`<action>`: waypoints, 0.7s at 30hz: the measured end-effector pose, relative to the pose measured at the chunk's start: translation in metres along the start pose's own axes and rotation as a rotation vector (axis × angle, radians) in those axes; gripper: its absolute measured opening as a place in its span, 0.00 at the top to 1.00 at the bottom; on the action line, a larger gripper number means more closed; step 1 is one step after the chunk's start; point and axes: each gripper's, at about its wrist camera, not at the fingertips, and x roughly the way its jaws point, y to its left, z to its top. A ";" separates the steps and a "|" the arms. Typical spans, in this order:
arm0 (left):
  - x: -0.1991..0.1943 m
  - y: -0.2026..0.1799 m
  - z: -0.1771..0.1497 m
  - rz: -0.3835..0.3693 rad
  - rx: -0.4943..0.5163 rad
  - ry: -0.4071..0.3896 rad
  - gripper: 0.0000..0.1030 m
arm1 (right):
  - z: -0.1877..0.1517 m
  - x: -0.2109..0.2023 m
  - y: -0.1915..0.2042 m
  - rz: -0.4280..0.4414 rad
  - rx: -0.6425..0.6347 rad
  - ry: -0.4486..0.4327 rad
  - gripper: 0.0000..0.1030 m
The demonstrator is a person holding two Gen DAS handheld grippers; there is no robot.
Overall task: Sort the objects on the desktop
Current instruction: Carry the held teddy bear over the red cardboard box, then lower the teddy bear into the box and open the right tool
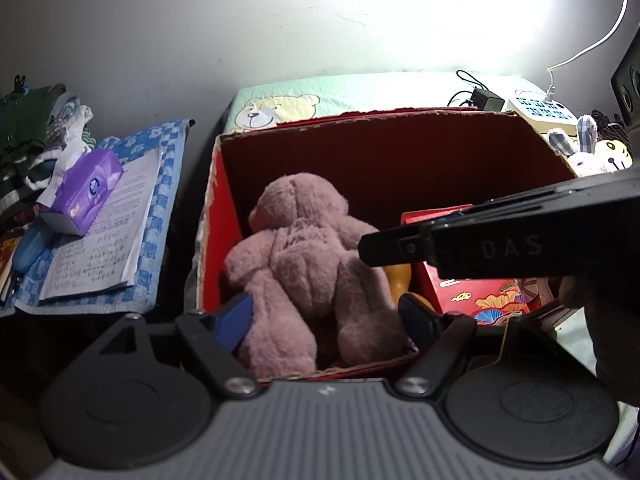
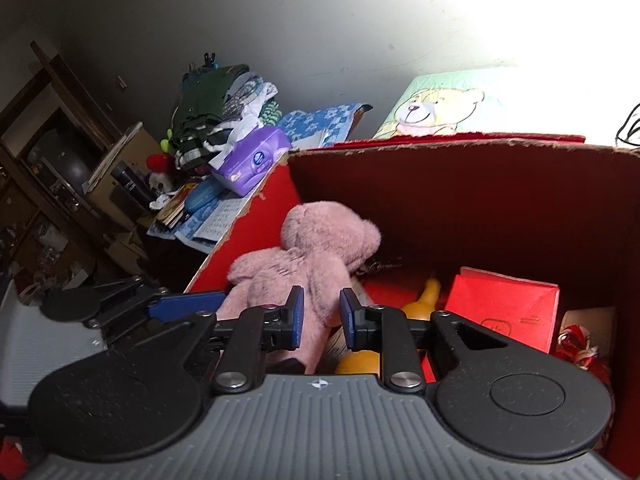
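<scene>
The red box [image 1: 224, 216] is taking up most of both views, standing open on the desk with the pink bear [image 1: 304, 264] lying face down inside it, against the left wall. Beside the bear in the box are sitting a smaller red carton [image 2: 504, 308], a yellow gourd-shaped toy [image 2: 428, 296] and, in the right corner, some red-and-white ribbon [image 2: 580, 352].

The step in hand looks like the putting-away of the bear: it is already resting in the box, so this item is probably nearly done. The next move, as I judge it, is calling for both claws to be drawn up and clear of the box walls without dragging the plush out, then turned toward whatever is waiting on the desk, perhaps the small toys [image 1: 600, 152] lying beyond the box's right rim.

The left claw [image 1: 332, 316] is standing spread wide, its blue pads [image 1: 236, 320] flanking the bear's legs; the left pad appears to be brushing the plush, though no grip is being made. The right claw [image 2: 322, 316] is standing partly open, a narrow gap between its pads, just above the bear's back; whether it is touching the fur I cannot tell, and it is pinching nothing.

On the side table, the purple tissue pack [image 1: 86, 192] is sitting on a notebook [image 1: 104, 240].
</scene>
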 end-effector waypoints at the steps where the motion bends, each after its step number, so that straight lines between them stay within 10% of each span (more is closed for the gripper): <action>1: 0.002 0.002 0.001 -0.003 -0.011 0.007 0.22 | 0.000 0.003 0.002 0.003 -0.001 0.010 0.92; 5: 0.011 0.003 0.004 0.008 -0.013 0.026 0.33 | -0.003 0.018 0.008 -0.034 -0.020 0.043 0.96; 21: 0.027 -0.010 0.013 0.071 0.000 0.052 0.20 | -0.006 0.021 -0.009 0.023 0.073 0.030 0.94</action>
